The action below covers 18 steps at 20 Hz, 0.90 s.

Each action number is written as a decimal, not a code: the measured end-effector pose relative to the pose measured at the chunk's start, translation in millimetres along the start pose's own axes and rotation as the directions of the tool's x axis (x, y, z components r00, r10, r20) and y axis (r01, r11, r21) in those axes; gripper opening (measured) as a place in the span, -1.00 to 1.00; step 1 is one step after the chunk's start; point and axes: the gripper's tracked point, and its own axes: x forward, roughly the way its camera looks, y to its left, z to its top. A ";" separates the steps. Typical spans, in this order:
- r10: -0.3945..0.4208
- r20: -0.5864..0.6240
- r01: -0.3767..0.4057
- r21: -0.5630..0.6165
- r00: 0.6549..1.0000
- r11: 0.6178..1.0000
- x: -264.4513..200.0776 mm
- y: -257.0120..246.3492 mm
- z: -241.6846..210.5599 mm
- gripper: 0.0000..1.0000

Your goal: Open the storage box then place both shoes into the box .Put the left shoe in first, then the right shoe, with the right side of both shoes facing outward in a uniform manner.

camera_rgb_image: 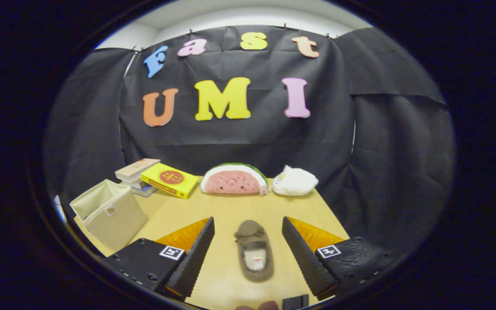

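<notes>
Gripper view: jaws spread wide either side of a shoe, not touching it

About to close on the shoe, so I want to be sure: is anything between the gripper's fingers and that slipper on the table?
Nothing visible does. The gripper is open, with the slipper lying on the table between its fingers, apart from both.

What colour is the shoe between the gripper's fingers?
Grey-brown shoe, pale lining, seen in the gripper view between the open gripper.
</notes>
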 end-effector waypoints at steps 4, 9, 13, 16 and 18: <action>0.046 -0.201 -0.052 -0.027 0.979 0.998 37.0 -18.6 -55.8 0.92; 0.078 -0.326 -0.094 -0.033 0.942 0.995 80.9 -12.9 -91.3 0.93; 0.062 -0.380 -0.087 -0.051 0.923 0.995 112.9 -13.4 -112.8 0.94; 0.069 -0.385 -0.091 -0.040 0.921 0.995 133.0 -14.2 -115.8 0.91; 0.083 -0.382 -0.103 -0.034 0.921 0.994 145.8 -11.4 -118.1 0.65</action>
